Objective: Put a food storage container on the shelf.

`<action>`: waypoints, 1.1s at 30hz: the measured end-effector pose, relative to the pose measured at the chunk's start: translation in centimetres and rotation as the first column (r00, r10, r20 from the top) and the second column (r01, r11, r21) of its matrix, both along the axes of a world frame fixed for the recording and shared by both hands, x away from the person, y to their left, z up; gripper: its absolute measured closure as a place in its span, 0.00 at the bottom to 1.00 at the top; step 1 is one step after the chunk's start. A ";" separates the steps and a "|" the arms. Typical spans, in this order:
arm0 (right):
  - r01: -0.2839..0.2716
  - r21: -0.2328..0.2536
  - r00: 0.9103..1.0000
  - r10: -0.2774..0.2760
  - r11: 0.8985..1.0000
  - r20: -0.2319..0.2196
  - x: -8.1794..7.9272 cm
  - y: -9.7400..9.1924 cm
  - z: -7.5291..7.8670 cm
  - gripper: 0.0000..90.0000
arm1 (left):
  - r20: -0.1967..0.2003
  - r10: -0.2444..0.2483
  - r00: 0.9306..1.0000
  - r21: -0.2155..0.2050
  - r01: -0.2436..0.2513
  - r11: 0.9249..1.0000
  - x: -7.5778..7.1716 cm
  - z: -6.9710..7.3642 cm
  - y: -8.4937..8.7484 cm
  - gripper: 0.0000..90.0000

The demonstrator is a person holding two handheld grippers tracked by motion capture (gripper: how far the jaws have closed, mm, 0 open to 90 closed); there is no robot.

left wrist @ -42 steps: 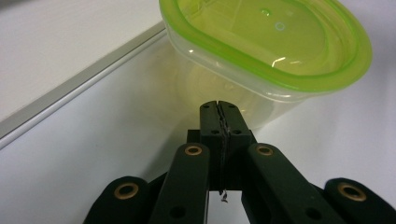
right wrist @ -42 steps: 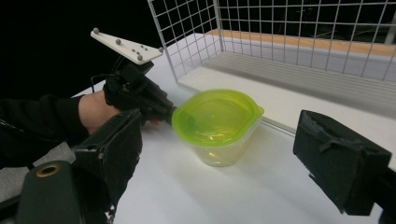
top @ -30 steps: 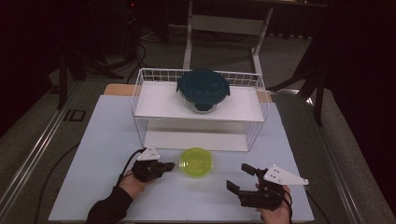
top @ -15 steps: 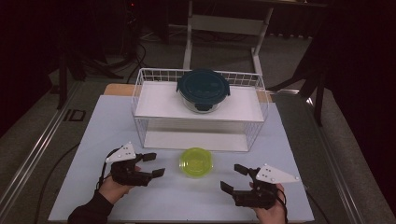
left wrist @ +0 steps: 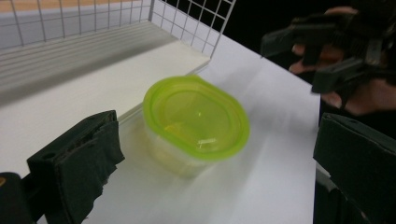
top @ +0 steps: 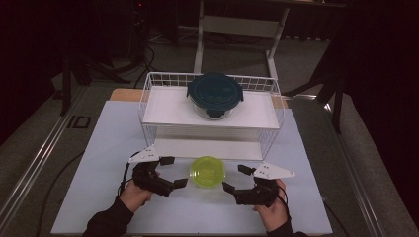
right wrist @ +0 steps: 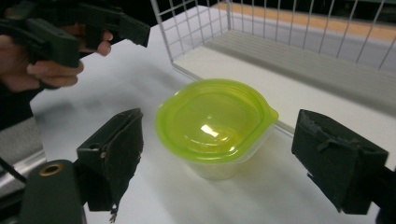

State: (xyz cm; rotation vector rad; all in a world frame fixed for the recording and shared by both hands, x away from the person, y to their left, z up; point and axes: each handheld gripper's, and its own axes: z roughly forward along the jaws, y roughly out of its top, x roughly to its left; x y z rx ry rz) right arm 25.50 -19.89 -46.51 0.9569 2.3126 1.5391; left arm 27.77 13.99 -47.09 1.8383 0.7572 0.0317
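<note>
The small tub with the green lid point(top: 207, 171) sits on the bench point(top: 99, 148) at 6 o'clock of the wire rack point(top: 148, 98), flanked by the left gripper point(top: 174, 172), fingers just opened wide and empty, and the right gripper point(top: 236, 178), also spread empty, seemingly to take it over.

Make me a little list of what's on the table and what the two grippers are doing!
Tub: small clear tub with a green lid, on the white table, in front of the wire rack
Bowl: glass bowl with a dark blue lid, on the rack's shelf
Left gripper: open, jaws have just been opening, nothing between them, left of the tub
Right gripper: open, right of the tub, not touching it
</note>
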 end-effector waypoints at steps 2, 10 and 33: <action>0.032 -0.021 0.999 -0.032 0.999 -0.026 0.7 0.3 -0.2 0.14 | -0.007 0.007 1.000 0.013 -0.007 1.000 0.4 -0.1 -0.5 0.02; 0.076 0.029 0.979 -0.069 0.997 -0.190 2.8 0.9 -1.2 0.16 | -0.173 0.115 0.978 0.037 -0.110 0.993 2.7 -1.6 -1.3 0.11; 0.156 0.094 0.816 -0.074 0.983 -0.574 5.7 1.1 -3.8 0.81 | -0.391 0.151 0.908 0.031 -0.151 0.988 2.7 -4.0 -2.8 0.76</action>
